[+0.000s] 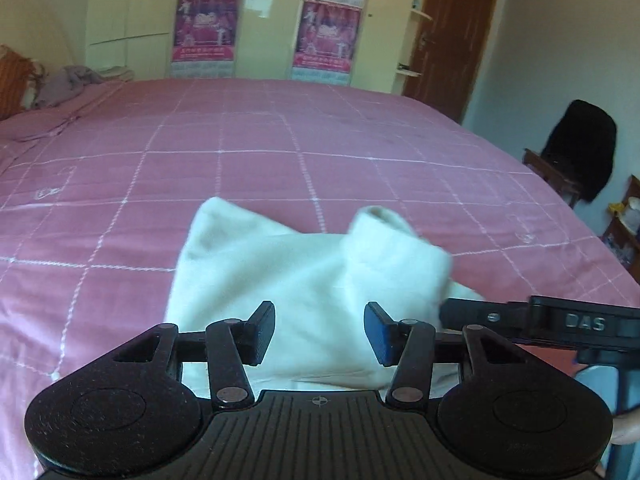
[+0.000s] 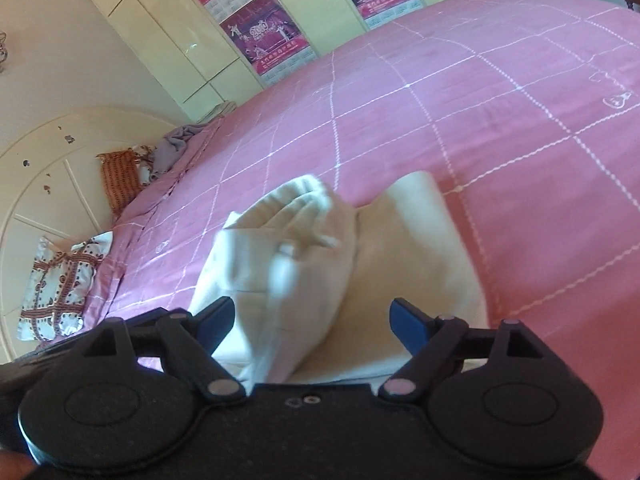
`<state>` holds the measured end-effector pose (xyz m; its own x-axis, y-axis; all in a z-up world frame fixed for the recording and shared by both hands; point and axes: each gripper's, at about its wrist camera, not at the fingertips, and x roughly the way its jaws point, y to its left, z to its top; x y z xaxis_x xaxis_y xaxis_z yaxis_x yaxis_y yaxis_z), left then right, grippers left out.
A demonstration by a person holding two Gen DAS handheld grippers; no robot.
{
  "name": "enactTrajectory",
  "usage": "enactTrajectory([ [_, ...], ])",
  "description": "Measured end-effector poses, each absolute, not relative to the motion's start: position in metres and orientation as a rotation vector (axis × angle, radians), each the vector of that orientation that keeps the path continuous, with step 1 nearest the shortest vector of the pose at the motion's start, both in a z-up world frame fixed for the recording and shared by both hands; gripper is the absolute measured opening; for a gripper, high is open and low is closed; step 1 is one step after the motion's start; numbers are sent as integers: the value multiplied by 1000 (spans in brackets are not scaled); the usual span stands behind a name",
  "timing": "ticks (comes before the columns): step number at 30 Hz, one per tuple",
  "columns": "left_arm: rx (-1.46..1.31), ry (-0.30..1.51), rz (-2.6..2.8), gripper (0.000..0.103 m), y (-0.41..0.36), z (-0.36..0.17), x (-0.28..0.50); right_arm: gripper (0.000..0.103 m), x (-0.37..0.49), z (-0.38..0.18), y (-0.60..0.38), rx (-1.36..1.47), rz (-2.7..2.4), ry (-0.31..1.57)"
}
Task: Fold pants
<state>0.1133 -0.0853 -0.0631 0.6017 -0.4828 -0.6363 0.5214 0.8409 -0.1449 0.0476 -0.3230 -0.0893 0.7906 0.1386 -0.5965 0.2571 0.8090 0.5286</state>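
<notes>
The cream-white pants (image 1: 304, 280) lie bunched and partly folded on the pink checked bedspread (image 1: 240, 152). My left gripper (image 1: 320, 330) is open, its pads just above the near part of the cloth. In the right wrist view the pants (image 2: 304, 264) show a rolled upper layer over a flat lower layer. My right gripper (image 2: 312, 322) is open, its pads on either side of the rolled layer, holding nothing. The right gripper also shows in the left wrist view (image 1: 560, 324), reaching in from the right against the cloth's edge.
Bedspread (image 2: 480, 120) spreads wide around the pants. Pillows and a grey cloth (image 1: 68, 84) lie at the far left. Cream wardrobes with posters (image 1: 324, 40) stand behind. A chair with a dark garment (image 1: 580, 156) stands right of the bed.
</notes>
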Motion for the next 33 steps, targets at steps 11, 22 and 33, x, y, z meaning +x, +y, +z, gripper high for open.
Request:
enactTrajectory([
  [11,-2,895,-407,51,-54,-143,149,47,90,-110,-289,513,-213,759],
  [22,65,821,-438,51,-74,-124,136,35,68,-67,-318,371,-58,625],
  [33,95,839,-469,52,-84,-118,131,51,37,-88,-341,403,-209,695],
])
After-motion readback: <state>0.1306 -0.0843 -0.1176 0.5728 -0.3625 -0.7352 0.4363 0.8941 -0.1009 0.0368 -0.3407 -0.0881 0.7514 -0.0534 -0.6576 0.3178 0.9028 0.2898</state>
